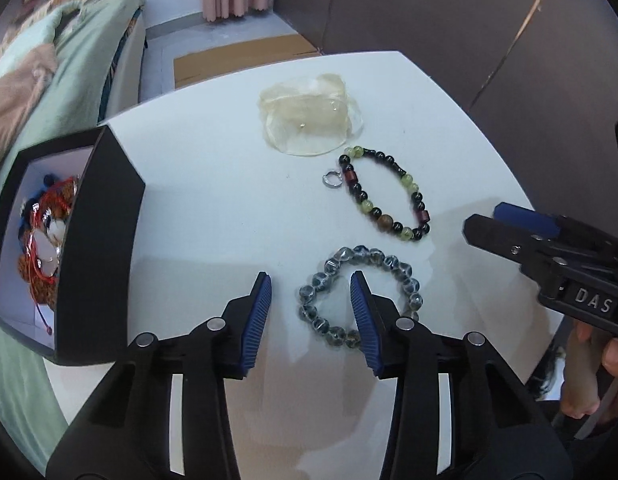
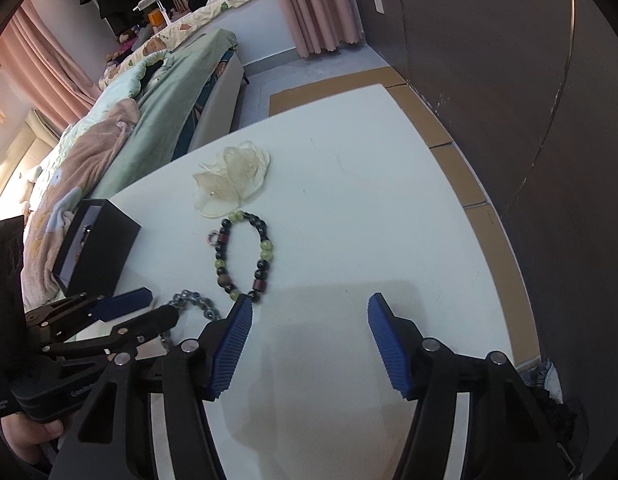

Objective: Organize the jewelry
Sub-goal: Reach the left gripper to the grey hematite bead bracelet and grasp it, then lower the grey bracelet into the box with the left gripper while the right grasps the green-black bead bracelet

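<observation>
A grey glass-bead bracelet (image 1: 361, 296) lies on the white table (image 1: 213, 208). My left gripper (image 1: 311, 286) is open and low over it; its right finger sits inside the bracelet's ring, its left finger outside, so the jaws straddle the left arc. A green, black and brown bead bracelet (image 1: 385, 196) lies beyond, with a small silver ring (image 1: 331, 180) beside it. A black jewelry box (image 1: 65, 240) at left holds red-corded pieces. My right gripper (image 2: 311, 304) is open and empty over bare table, right of both bracelets (image 2: 243, 256).
A sheer cream organza pouch (image 1: 309, 120) lies at the table's far side, also in the right wrist view (image 2: 233, 180). A bed with green bedding (image 2: 149, 120) stands left of the table. Brown cardboard (image 2: 449, 140) lies on the floor along the dark wall.
</observation>
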Demonstrator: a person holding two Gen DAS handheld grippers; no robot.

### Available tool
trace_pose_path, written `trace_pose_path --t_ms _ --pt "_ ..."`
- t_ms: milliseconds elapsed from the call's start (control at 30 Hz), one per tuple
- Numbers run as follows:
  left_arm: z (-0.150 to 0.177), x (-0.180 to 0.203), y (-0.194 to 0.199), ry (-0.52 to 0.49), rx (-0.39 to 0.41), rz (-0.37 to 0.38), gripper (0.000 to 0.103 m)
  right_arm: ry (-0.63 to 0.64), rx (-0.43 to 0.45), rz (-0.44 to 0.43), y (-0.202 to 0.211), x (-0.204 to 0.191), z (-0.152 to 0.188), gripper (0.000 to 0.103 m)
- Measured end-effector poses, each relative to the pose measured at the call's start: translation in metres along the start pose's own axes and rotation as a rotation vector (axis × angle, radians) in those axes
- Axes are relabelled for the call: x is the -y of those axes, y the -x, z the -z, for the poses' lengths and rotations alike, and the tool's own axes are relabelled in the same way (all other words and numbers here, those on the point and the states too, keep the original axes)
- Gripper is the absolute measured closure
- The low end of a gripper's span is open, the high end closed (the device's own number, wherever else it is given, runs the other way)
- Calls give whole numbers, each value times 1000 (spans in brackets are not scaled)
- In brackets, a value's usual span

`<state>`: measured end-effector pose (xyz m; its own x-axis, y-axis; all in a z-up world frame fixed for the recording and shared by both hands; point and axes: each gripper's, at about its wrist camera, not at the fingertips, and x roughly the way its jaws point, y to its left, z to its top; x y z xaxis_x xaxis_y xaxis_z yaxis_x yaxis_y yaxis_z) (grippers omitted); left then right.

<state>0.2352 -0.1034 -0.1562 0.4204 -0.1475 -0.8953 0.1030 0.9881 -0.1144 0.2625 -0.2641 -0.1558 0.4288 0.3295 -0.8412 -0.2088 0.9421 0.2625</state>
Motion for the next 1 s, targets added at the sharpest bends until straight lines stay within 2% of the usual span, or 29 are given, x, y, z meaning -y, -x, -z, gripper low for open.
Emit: trace_pose_path --t_ms 33,100,200,333,433,533,667,700,767,800,867,1000 --pt "0 3 -1 -13 -1 -16 64 5 -3 2 -2 -1 0 49" --pt "-2 4 -3 -23 -4 -56 88 19 -12 9 -7 -6 -2 54" --pt "-7 -6 -2 8 -22 -19 93 37 -16 16 -12 -12 -7 58" --pt "-8 -19 9 43 -2 -9 93 75 -20 25 -18 -24 -13 59" --pt "-9 -27 22 68 24 -3 93 94 -34 34 -25 -33 -18 67" --pt "-10 -32 36 81 49 2 93 115 -35 39 -31 -43 -23 68" --pt "-12 -43 57 107 88 4 93 150 -35 79 -41 -55 -29 73" --pt "-13 -46 62 111 96 3 93 169 -33 105 -43 -59 -31 75" --pt "-14 -51 72 121 113 3 93 198 -39 163 -45 -64 -33 90" --pt "-14 -54 78 126 121 4 93 200 -44 169 -45 -64 -34 94" --pt "-14 -60 88 136 141 1 93 185 -63 141 -43 -63 -37 96" --pt "-17 -73 106 165 182 9 93 151 -27 76 -23 -61 -41 96"
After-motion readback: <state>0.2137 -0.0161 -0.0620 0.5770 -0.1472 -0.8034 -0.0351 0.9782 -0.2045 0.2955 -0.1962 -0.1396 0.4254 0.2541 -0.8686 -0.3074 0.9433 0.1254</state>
